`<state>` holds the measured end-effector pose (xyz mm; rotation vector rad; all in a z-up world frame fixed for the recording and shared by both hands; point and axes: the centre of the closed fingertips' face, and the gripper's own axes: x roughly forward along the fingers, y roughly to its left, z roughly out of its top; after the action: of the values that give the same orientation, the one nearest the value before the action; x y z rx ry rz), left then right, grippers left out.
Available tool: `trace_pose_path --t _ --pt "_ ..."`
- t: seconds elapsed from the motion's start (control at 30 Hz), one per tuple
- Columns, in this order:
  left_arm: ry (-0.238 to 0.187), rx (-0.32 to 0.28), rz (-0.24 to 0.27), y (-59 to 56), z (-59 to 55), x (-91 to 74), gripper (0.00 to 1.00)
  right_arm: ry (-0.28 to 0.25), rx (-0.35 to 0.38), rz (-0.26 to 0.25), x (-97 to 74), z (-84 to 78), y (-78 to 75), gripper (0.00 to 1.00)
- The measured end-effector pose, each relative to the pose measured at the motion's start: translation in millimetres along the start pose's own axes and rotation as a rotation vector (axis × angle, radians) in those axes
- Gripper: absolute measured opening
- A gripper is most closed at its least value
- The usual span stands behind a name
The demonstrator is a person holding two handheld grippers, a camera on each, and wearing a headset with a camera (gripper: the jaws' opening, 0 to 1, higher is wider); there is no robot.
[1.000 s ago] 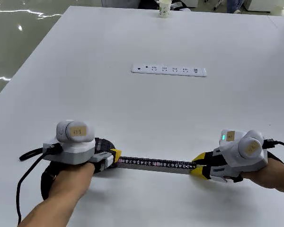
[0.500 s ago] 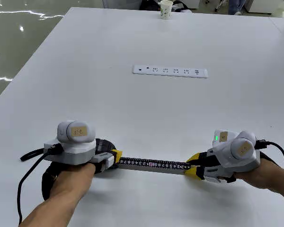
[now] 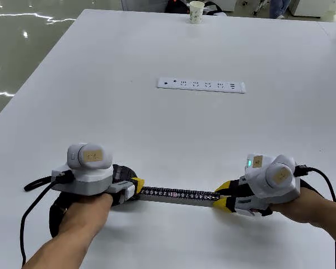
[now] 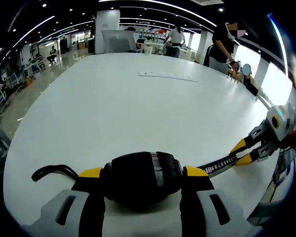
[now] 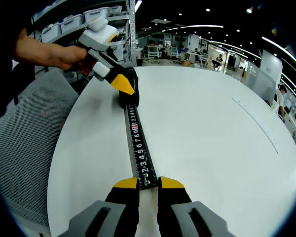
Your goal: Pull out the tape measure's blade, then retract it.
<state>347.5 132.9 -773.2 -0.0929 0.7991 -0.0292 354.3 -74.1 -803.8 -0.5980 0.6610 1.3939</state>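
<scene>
A black tape measure case (image 4: 144, 177) sits clamped between the yellow-tipped jaws of my left gripper (image 3: 135, 186) near the front left of the white table (image 3: 173, 129). Its dark numbered blade (image 3: 176, 194) runs flat over the table to the right. My right gripper (image 3: 219, 196) is shut on the blade's end (image 5: 147, 181). In the right gripper view the blade (image 5: 138, 145) stretches away to the case (image 5: 128, 93) held by the left gripper (image 5: 121, 83). The right gripper (image 4: 241, 152) appears at the right of the left gripper view, holding the blade (image 4: 221, 165).
A white power strip (image 3: 201, 85) lies mid-table beyond the grippers. A paper cup (image 3: 196, 11) stands at the far edge. Black cables (image 3: 33, 199) trail from both grippers. A mesh chair (image 5: 27, 143) is beside the table. People stand at the far end of the room (image 4: 226, 44).
My right gripper has moved left toward the case with the blade end in it, so less blade is showing. The left gripper and case have stayed put.
</scene>
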Motion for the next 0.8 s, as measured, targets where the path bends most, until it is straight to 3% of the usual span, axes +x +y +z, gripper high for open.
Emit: trace_pose_path --t 0.8 --pt "0.005 -0.014 -0.009 1.6 -0.1 0.3 0.56 -0.014 -0.009 0.020 14.9 16.8 3.2 0.10"
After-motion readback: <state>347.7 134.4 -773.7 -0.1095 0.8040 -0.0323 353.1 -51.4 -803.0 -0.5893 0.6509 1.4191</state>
